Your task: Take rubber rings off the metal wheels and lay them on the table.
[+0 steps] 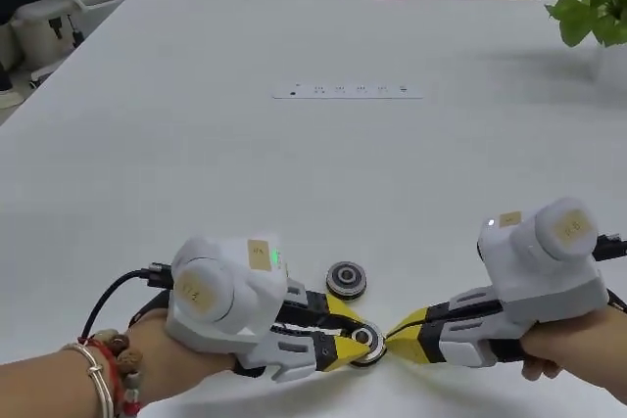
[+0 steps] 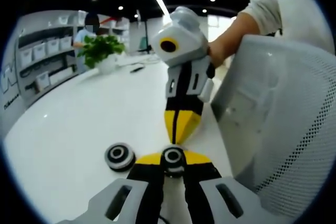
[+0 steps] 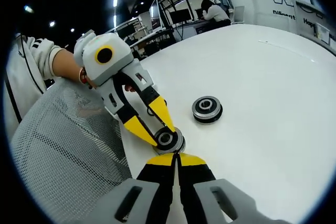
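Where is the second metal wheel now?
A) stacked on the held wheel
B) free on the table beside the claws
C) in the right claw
B: the second wheel lies flat on the table, apart from the held wheel in the left claw.

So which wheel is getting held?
The near wheel, clamped between the left hand-held gripper's jaws; the far wheel lies free on the table beyond it.
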{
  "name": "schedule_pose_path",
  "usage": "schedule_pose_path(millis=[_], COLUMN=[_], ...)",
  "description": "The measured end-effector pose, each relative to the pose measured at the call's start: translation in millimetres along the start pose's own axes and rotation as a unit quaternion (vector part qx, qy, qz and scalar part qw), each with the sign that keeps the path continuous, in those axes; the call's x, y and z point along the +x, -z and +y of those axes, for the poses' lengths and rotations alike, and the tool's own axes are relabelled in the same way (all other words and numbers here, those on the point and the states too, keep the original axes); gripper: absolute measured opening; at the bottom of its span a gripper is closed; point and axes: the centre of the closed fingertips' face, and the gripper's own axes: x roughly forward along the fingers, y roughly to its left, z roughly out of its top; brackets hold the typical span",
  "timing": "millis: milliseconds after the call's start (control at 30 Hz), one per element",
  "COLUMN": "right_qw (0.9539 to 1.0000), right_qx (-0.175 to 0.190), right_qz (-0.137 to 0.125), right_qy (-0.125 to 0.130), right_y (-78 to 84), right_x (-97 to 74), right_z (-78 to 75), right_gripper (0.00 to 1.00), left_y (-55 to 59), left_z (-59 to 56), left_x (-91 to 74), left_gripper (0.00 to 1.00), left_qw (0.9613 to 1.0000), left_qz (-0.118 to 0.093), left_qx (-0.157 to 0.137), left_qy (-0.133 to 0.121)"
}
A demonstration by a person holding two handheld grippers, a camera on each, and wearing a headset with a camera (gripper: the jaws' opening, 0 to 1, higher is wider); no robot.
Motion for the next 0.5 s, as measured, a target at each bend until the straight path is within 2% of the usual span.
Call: schedule_pose_path(millis=[67,233,367,500], right_qw=[0.9999,0.9998,0.9993,0.9993], right_qx=[0.013,0.019,0.035,0.035], right_qz=[0.000,0.001,-0.008,-0.007], right_qy=[-0.002,-0.003,-0.006,-0.005], right_y=[0.1,-0.3,-4.0,-5.4], right_x=[-0.9,-2.3,-4.9,-4.9], right_z=[0.1,1.8,1.7,3.2], right_gripper=[0.00,0.00,0.00,0.00], left_y=[0.1,0.6,0.9,1.4], left_z=[-0.5,-0.8,-0.3,0.0], left_x=[0.2,0.3,0.6,0.2], left_gripper=[0.14,0.14,0.14,0.14], left_qw=[1.0000,1.0000,0.9999,0.9999], left_qz=[0.001,0.004,0.005,0.008], left_qx=[0.003,0.008,0.009,0.012], left_qy=[0.000,-0.001,-0.002,-0.002])
